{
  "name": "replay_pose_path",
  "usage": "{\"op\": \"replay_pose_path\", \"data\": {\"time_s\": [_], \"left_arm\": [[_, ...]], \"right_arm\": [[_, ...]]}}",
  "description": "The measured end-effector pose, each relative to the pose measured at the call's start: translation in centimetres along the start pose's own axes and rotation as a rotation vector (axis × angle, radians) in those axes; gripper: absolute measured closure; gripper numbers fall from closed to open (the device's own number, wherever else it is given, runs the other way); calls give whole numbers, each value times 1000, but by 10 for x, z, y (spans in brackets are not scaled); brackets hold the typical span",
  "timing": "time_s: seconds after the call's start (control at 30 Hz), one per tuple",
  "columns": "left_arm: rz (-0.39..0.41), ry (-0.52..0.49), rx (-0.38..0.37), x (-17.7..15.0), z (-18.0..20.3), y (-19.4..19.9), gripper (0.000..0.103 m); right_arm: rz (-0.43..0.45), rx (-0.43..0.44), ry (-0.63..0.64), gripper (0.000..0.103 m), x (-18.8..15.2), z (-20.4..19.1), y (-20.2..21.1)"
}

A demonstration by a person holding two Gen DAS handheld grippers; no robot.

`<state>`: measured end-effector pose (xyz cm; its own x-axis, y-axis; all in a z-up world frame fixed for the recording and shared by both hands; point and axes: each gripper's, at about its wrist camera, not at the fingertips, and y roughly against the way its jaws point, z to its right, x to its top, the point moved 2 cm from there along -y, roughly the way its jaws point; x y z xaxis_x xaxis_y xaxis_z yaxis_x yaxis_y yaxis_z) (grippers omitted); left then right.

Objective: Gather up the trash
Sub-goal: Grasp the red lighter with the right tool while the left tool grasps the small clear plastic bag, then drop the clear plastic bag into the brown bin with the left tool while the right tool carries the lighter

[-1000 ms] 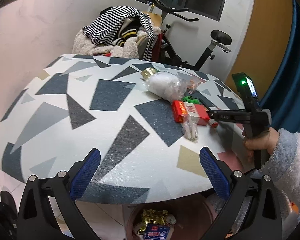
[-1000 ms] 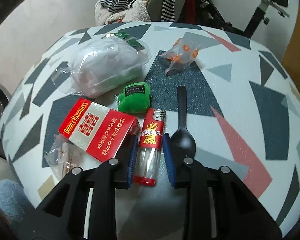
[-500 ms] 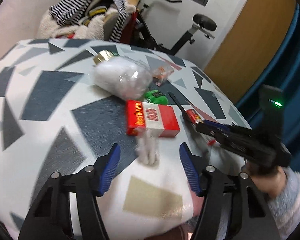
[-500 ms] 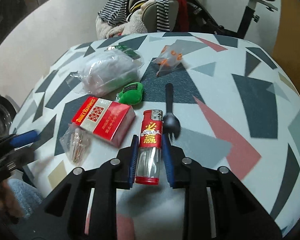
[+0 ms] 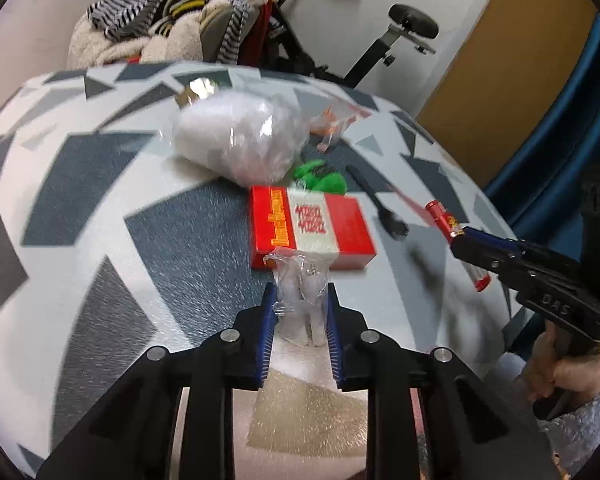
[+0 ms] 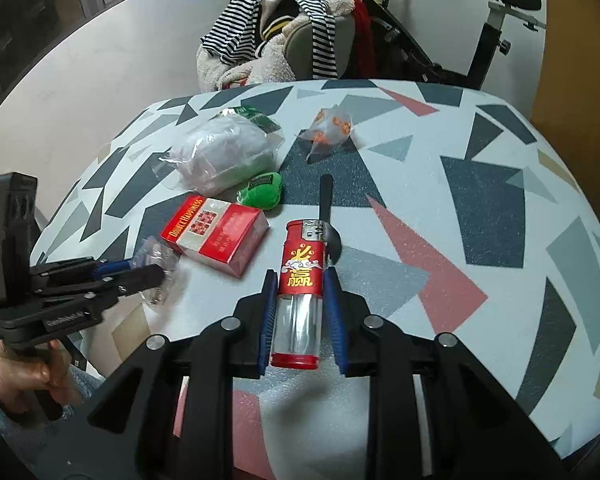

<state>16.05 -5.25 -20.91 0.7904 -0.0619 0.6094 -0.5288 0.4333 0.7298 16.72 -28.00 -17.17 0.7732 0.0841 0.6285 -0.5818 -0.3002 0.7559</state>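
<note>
My left gripper (image 5: 300, 300) is shut on a small clear plastic packet (image 5: 300, 300) lying on the patterned table (image 5: 100, 240), just in front of a red cigarette box (image 5: 312, 232). My right gripper (image 6: 300, 284) is shut on a red and clear lighter (image 6: 300, 292) and holds it above the table. The lighter also shows in the left wrist view (image 5: 456, 248). The packet also shows in the right wrist view (image 6: 156, 264), between the left gripper's fingers (image 6: 140, 276).
A large clear bag of white stuff (image 6: 224, 156), a green pouch (image 6: 262, 196), a black plastic spoon (image 6: 325, 208) and a small orange-printed wrapper (image 6: 330, 130) lie on the table. A chair piled with clothes (image 6: 284, 32) and an exercise bike (image 6: 496, 24) stand behind.
My left gripper moved in from the table's front edge and closed on the clear packet. My right gripper lifted and drew back with the lighter.
</note>
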Motion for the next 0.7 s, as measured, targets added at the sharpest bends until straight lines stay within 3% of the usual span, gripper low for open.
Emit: {"op": "replay_pose_path", "data": {"time_s": [0.3, 0.7], "left_arm": [[108, -40, -31, 6, 7, 69, 80], [178, -132, -48, -44, 19, 145, 80]], "right_arm": [[31, 27, 32, 76, 1, -19, 23], [38, 75, 102, 76, -21, -59, 50]]}}
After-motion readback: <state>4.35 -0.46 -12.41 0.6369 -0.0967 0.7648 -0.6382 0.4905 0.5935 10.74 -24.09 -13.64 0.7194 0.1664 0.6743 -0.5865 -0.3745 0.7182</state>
